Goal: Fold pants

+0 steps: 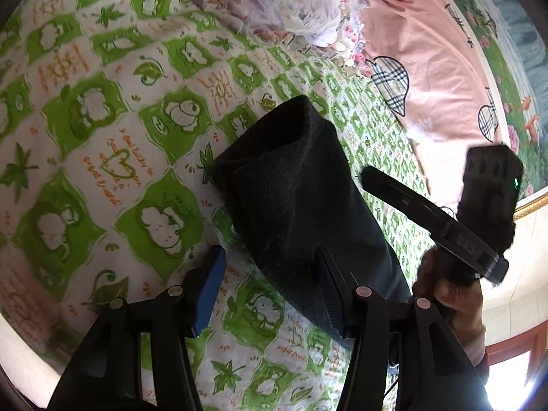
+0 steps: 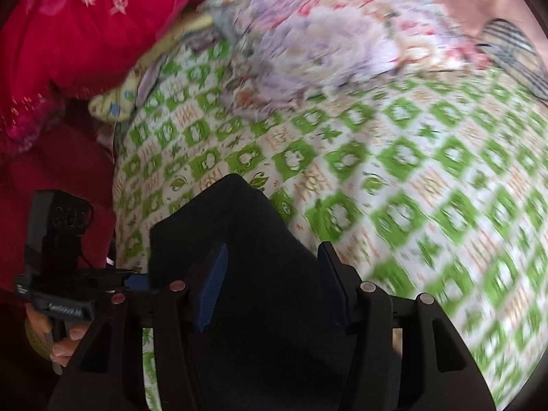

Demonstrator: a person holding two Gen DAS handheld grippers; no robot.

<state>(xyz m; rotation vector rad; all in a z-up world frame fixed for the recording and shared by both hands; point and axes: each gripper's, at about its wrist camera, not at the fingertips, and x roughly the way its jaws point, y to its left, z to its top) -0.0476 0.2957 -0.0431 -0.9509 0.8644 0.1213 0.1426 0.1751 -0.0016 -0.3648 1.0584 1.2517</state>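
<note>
The black pants (image 1: 301,198) lie folded into a narrow strip on the green-and-white patterned bed sheet (image 1: 102,120). My left gripper (image 1: 270,291) is open just above the sheet; its right finger (image 1: 328,291) rests over the pants' near part, its blue-padded left finger (image 1: 209,291) over bare sheet. The right gripper's body (image 1: 445,226) shows to the right, held in a hand. In the right wrist view the pants (image 2: 260,239) run between the spread fingers of my right gripper (image 2: 274,291), which is open. The view is motion-blurred.
A floral quilt (image 1: 301,10) and a pink blanket (image 1: 428,68) lie at the far side of the bed. A red quilt (image 2: 85,34) is bunched at the left in the right wrist view. The left gripper's body (image 2: 58,257) shows there too.
</note>
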